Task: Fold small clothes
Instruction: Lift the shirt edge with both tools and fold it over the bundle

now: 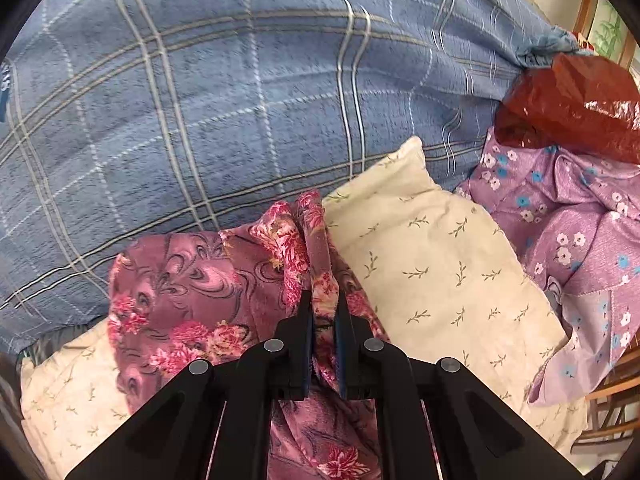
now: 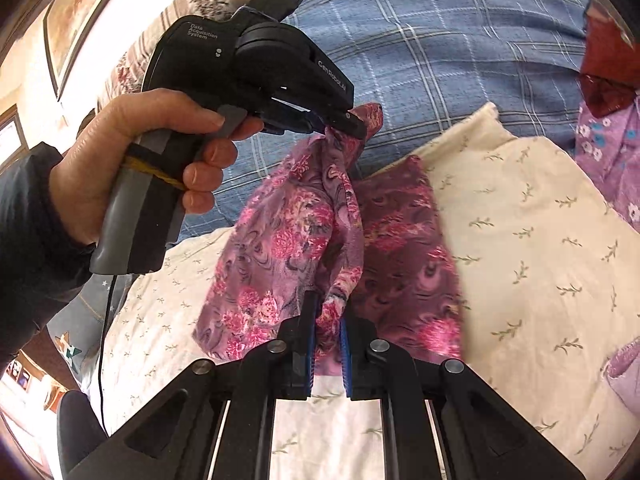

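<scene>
Right wrist: both grippers, L (image 2: 340, 122) & R (image 2: 326, 316), clamped on pink floral garment (image 2: 280, 240); long axis runs between them, over cream pillow (image 2: 520, 240).

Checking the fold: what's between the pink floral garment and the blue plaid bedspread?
In both wrist views, a cream sprigged pillow lies under the pink floral garment, atop the blue plaid bedspread.

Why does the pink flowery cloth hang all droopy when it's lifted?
The pink flowery cloth is probably thin and floppy: it sags in folds between the left tongs and the right tongs. It looks light, since small pinches hold it. Let go, it would likely crumple onto the cream pillow.
</scene>
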`<state>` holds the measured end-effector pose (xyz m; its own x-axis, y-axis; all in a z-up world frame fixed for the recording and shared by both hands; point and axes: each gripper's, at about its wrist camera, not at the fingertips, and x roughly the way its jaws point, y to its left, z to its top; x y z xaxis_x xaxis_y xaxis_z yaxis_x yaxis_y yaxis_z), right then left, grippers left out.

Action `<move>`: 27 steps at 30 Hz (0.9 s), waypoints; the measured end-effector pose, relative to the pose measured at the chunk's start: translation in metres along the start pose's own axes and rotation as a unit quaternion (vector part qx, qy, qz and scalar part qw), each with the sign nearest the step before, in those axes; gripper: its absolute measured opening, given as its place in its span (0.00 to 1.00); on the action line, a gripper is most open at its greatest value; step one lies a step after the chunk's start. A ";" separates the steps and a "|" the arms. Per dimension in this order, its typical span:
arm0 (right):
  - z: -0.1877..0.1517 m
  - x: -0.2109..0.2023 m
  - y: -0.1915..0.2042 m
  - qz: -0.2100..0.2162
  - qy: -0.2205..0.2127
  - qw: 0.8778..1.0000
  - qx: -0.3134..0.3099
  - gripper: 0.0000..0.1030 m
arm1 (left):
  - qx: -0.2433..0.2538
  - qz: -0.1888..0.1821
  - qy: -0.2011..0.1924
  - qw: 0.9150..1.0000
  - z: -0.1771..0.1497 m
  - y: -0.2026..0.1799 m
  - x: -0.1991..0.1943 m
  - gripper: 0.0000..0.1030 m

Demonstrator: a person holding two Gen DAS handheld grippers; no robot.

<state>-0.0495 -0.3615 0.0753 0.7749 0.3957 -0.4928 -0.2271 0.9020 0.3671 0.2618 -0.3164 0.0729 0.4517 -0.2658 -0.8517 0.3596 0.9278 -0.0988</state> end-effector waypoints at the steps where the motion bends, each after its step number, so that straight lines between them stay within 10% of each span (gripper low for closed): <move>1: -0.001 0.001 -0.002 -0.002 0.001 1.000 0.003 0.09 | 0.001 0.001 0.003 1.000 0.001 -0.002 0.006 0.06; 27: -0.021 0.032 -0.046 -0.018 0.049 0.998 0.048 0.09 | 0.015 0.012 0.035 0.999 -0.002 -0.018 0.107 0.10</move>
<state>-0.0267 -0.3867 0.0259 0.7190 0.3831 -0.5799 -0.1401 0.8972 0.4189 0.3020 -0.3613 -0.0172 0.4022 -0.2245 -0.8876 0.3742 0.9251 -0.0644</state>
